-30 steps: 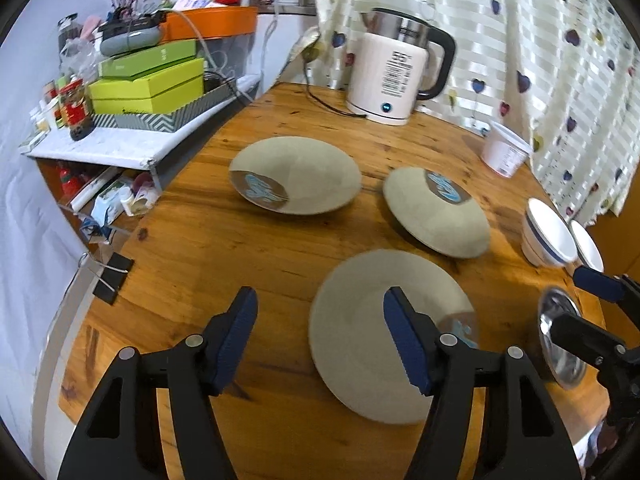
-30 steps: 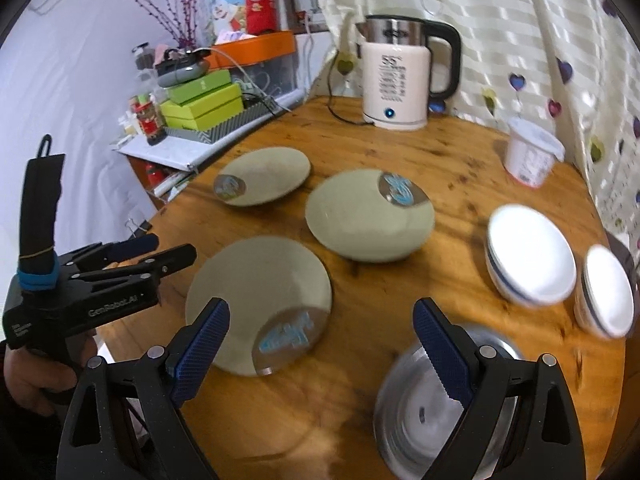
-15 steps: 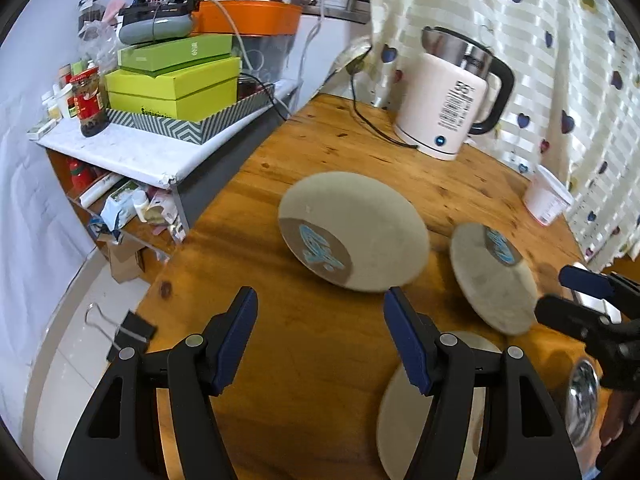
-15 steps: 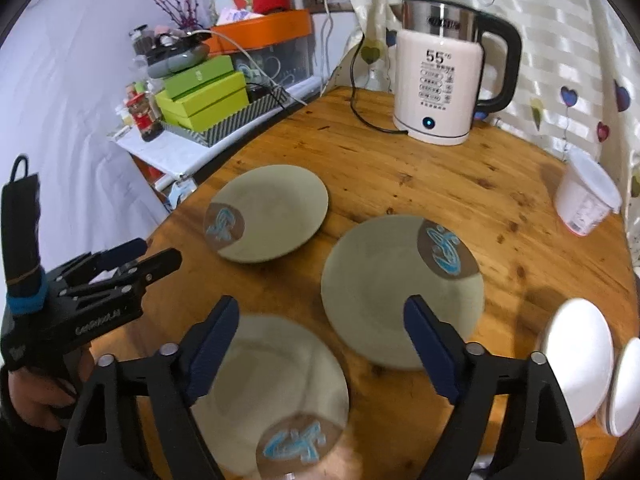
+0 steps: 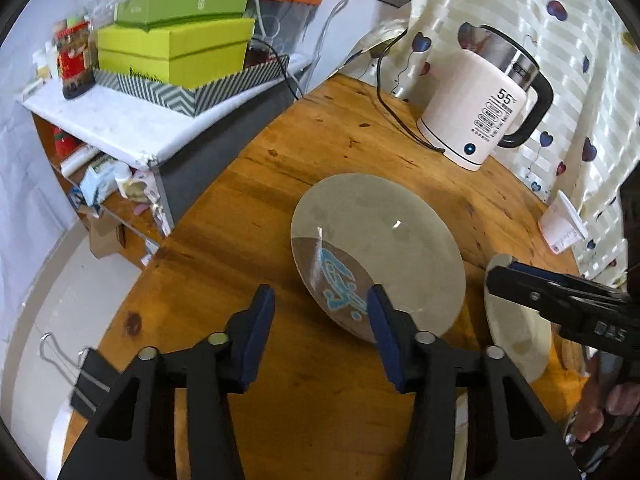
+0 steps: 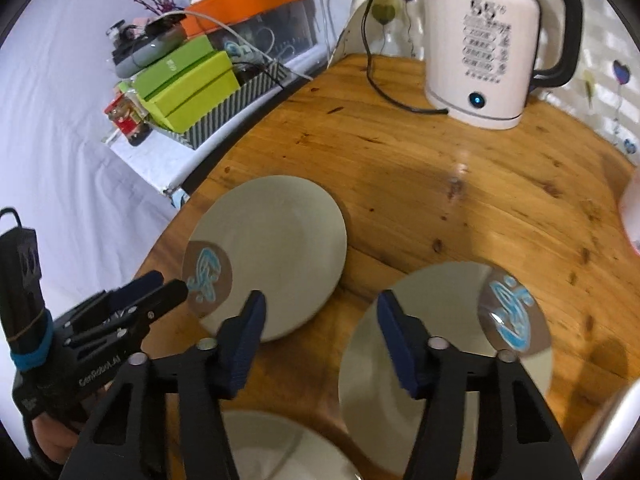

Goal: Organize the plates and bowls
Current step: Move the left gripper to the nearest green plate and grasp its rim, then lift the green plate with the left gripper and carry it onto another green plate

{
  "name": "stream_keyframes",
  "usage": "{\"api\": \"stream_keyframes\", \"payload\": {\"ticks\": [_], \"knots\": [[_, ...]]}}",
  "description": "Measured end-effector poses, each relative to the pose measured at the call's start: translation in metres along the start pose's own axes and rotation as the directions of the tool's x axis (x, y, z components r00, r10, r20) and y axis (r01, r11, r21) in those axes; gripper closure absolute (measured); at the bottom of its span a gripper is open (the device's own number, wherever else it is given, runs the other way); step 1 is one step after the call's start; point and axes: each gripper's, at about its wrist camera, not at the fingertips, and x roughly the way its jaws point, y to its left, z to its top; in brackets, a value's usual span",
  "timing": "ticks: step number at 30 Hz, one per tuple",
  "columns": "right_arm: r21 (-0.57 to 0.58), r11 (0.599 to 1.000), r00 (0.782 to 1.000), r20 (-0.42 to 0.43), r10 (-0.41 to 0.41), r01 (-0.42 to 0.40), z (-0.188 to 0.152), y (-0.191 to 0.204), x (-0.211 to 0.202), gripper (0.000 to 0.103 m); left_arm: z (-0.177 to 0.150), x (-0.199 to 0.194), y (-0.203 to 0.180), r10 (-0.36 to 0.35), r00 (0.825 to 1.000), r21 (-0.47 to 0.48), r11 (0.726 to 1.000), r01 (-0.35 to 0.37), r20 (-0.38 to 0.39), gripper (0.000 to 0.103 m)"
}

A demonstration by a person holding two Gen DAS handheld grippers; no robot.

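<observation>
Three grey-beige plates with a blue mark on a brown patch lie on the round wooden table (image 5: 328,148). The far-left plate (image 5: 384,248) (image 6: 280,248) lies just ahead of my left gripper (image 5: 320,332), which is open and empty; its right finger overlaps the plate's near rim. My right gripper (image 6: 320,336) is open and empty, above the gap between that plate and the second plate (image 6: 452,328), which also shows in the left wrist view (image 5: 516,332). The third plate (image 6: 280,448) sits under my right gripper.
A white electric kettle (image 5: 484,116) (image 6: 484,52) with its black cord stands at the table's back. A side shelf with green boxes (image 5: 176,52) is to the left. A white cup (image 5: 560,224) stands at the right, by the curtain. A binder clip (image 5: 88,376) hangs at the table's left edge.
Both grippers have moved forward and to the left over the table, closer to the far-left plate. The bowls and the steel bowl have left both views. Both grippers stay open.
</observation>
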Motion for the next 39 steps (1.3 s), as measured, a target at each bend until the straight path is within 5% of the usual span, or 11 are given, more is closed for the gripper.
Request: {"api": "stream_keyframes", "payload": {"ticks": [14,39], "knots": [[0.034,0.999,0.997,-0.071,0.029,-0.026,0.018,-0.01,0.049,0.075,0.01,0.024,0.004,-0.025,0.999,-0.016,1.0,0.024,-0.023,0.074],[0.037,0.999,0.999,-0.037,0.023,-0.022,0.019,-0.006,0.039,0.077,0.011,0.009,0.001,-0.029,0.999,-0.002,1.0,0.029,0.02,0.076]]}}
